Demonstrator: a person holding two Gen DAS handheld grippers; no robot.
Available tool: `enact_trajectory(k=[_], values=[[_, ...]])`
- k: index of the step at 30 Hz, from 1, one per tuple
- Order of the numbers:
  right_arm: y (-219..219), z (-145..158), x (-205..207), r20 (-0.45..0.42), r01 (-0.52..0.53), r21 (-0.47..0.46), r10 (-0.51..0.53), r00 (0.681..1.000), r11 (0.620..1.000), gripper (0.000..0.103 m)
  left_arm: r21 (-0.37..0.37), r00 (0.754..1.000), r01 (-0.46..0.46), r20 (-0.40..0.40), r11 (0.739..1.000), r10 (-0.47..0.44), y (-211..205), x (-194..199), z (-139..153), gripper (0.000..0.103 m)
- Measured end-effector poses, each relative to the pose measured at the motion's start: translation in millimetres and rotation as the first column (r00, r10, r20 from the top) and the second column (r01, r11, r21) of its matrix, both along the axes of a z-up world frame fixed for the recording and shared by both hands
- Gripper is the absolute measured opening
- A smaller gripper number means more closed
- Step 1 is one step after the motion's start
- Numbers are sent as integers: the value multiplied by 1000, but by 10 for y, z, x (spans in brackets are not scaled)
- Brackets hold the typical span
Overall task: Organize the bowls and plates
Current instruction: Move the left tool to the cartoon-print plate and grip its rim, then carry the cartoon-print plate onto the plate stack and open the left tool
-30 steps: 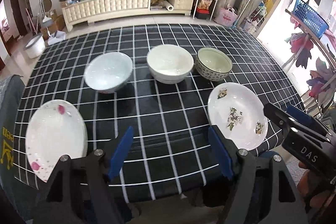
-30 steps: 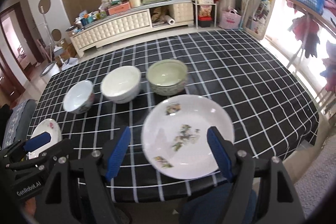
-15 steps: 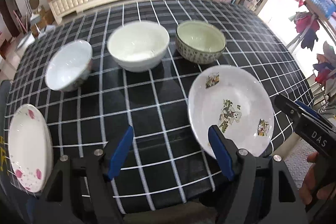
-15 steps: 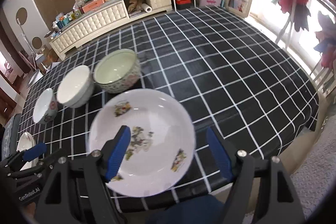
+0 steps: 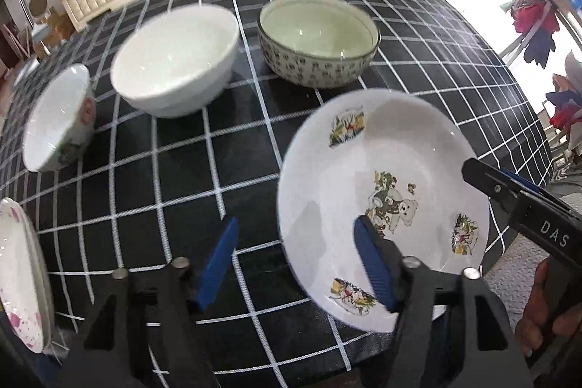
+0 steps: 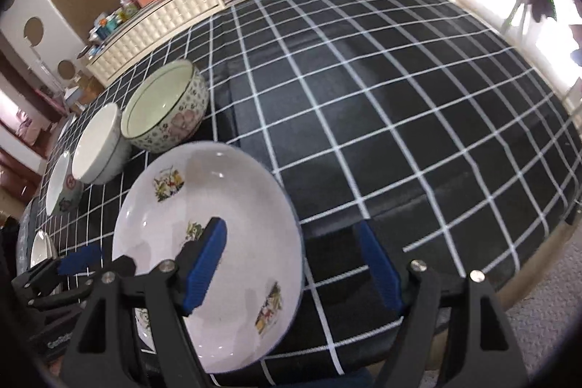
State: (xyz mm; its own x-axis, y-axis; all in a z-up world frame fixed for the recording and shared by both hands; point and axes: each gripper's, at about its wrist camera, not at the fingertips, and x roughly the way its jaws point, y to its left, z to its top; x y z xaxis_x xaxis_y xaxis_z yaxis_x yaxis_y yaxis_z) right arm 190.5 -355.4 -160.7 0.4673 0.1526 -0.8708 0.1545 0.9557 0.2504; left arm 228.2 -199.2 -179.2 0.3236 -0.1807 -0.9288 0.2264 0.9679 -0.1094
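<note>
Three bowls stand in a row on the black tablecloth with white grid lines [image 5: 174,191]: a small white bowl with a floral outside [image 5: 58,119], a plain white bowl [image 5: 174,57] and a patterned bowl with a pale green inside [image 5: 316,39]. Nearer lies a white plate with cartoon prints [image 5: 400,170]. The left gripper [image 5: 294,260] has just been closing, its jaws straddling the plate's left rim without touching. The right gripper [image 6: 291,264] stands wide over its right rim. A pink-flowered white plate [image 5: 18,279] lies far left.
</note>
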Motion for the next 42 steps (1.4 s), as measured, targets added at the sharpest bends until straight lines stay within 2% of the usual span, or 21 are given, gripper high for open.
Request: enact_trajectory(k=[1, 4, 5, 7, 10, 19, 27, 33, 36, 42], values=[[25, -26, 14, -9, -14, 7, 14, 1000, 1000, 72, -3, 1000, -3, -9, 1000, 3, -4, 17, -36, 56], [74, -73, 41, -35, -24, 5, 24, 999, 1000, 54, 1, 1000, 5, -27, 1000, -5, -29, 47, -116, 39], [74, -91, 44, -41, -25, 8, 26, 999, 1000, 49, -13, 999, 3, -35, 1000, -4, -27, 57, -137, 30], [40, -111, 40, -37, -20, 30, 21, 999, 999, 40, -49, 998, -6, -55, 999, 4, -7, 73, -162, 26], [18, -145, 35, -52, -19, 20, 20, 998, 1000, 29, -48, 998, -17, -69, 999, 13, 11, 108, -211, 20], [9, -79, -33, -44, -32, 29, 33, 998, 999, 23, -22, 998, -23, -52, 1000, 21, 29, 89, -173, 20], [129, 135, -106, -4, -27, 23, 27, 1000, 999, 19, -38, 1000, -3, -5, 999, 2, 224, -109, 94, 18], [422, 350, -143, 34, -62, 43, 61, 998, 997, 18, -62, 998, -48, 36, 997, 50, 587, -254, 340, 17], [611, 467, -173, 53, -86, 47, 83, 995, 995, 18, -107, 994, -87, 54, 991, 93, 905, -385, 498, 15], [1127, 651, -150, 95, -182, 57, 176, 980, 982, 17, -103, 979, -163, 105, 981, 174, 1402, -572, 730, 15]])
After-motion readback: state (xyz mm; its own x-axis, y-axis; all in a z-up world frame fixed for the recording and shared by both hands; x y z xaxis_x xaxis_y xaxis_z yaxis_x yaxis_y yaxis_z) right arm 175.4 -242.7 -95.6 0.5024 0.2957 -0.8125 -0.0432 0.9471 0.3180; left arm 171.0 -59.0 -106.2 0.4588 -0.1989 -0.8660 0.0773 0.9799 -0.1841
